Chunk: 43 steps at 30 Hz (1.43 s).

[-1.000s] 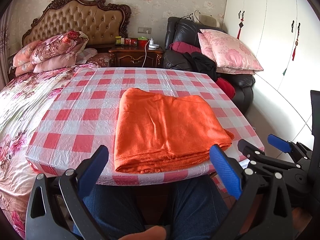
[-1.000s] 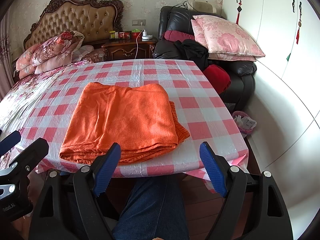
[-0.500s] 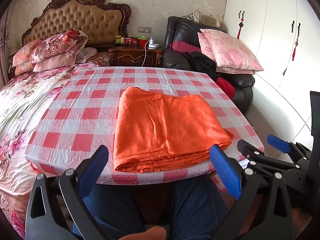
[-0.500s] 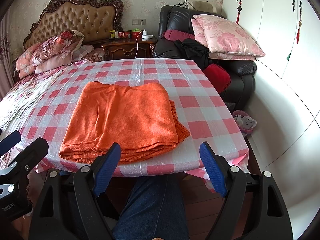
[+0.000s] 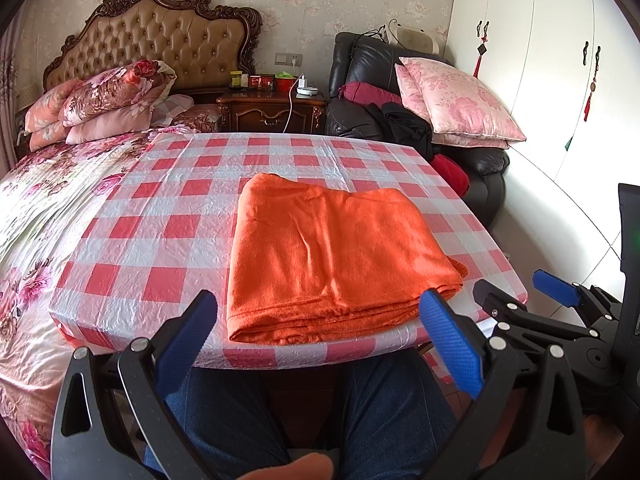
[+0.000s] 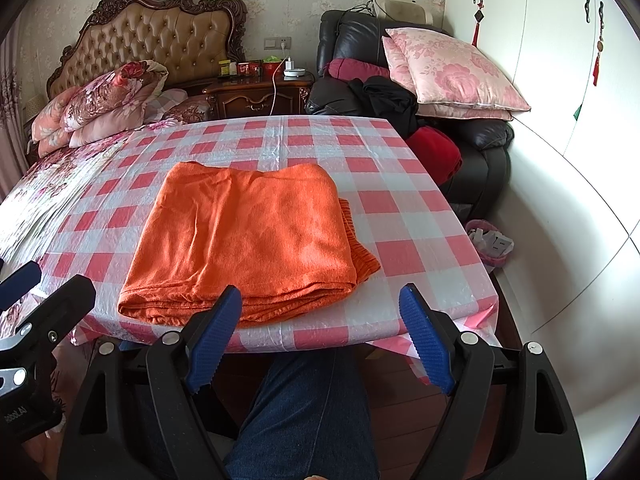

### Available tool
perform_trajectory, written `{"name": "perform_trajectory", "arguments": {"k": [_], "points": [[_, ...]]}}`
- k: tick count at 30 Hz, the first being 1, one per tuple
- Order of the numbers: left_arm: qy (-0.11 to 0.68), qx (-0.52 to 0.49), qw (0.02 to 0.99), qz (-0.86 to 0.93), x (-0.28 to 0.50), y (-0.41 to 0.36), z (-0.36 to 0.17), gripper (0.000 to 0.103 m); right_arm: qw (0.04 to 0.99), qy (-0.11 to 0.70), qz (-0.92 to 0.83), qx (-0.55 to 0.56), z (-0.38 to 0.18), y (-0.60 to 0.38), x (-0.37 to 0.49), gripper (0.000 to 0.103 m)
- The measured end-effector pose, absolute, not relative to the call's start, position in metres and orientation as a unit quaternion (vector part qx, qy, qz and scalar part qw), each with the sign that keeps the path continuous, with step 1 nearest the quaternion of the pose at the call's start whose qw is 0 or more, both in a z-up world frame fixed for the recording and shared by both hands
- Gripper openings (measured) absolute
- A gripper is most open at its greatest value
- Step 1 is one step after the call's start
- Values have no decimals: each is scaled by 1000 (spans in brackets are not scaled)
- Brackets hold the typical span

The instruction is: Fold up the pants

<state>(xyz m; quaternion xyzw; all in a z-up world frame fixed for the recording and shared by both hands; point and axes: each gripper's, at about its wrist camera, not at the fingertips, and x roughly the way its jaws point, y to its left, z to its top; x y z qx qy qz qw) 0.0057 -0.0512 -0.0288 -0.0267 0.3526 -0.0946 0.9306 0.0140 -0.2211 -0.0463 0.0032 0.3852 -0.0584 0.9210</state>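
Note:
Orange pants (image 5: pixel 328 256) lie folded into a flat rectangle on the red-and-white checked table (image 5: pixel 160 216), near its front edge. They also show in the right wrist view (image 6: pixel 248 240), with a lower layer sticking out at the right side. My left gripper (image 5: pixel 320 340) is open and empty, held just before the table's front edge. My right gripper (image 6: pixel 320 332) is open and empty too, at the same edge, and it shows at the right of the left wrist view (image 5: pixel 552 292).
A bed with floral bedding (image 5: pixel 36 208) adjoins the table on the left. A black armchair with pink pillows (image 5: pixel 452 100) and a nightstand (image 5: pixel 272 108) stand behind. A pink waste bin (image 6: pixel 488 242) sits on the floor at right. My legs in jeans (image 6: pixel 312 412) are below the table edge.
Both views have shifted very slightly. The pants lie unmoved and both grippers stay open.

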Motion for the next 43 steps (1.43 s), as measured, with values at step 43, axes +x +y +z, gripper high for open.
{"name": "perform_trajectory", "arguments": {"k": [43], "points": [[345, -79, 928, -116, 16, -30, -30, 101, 915, 398, -63, 19, -62, -227, 14, 79]]}}
